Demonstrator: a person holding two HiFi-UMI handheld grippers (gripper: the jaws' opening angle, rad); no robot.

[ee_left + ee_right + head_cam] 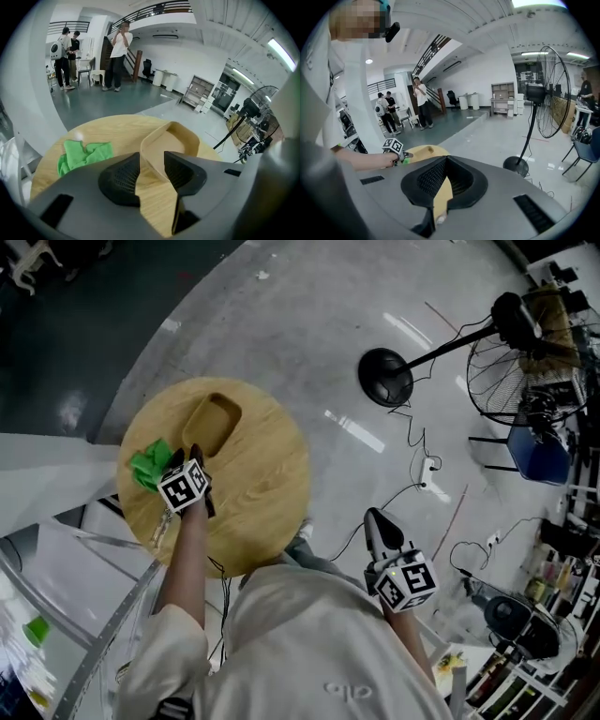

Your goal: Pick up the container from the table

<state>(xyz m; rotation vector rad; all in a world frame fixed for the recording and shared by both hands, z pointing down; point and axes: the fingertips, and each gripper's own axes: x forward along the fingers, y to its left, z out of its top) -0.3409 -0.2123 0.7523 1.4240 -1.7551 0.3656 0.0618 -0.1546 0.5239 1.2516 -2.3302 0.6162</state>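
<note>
Rounded-rectangle light wooden container (211,423) sits on round wooden table (272,493), toward table's far side. Crumpled green cloth (150,465) at table's left edge, near container. Left gripper (186,457) over table, jaws apart, container's near rim seen in gap, pads not pressing. Right gripper (378,521) off table's right side, jaws together, empty.

Head view, clock centred on the round table (267,484). On it: container (211,423) at 11, a bit in from the rim; cloth (150,465) at 9, close to the edge, near the container but apart from it. Over the table between those two, around 9: left gripper (185,456), with the container just ahead at its 1. Off the table at 4, well apart: right gripper (375,517). On the floor at 2: fan base (385,377), fan (516,362) farther out, chair (539,451) at 3.
</note>
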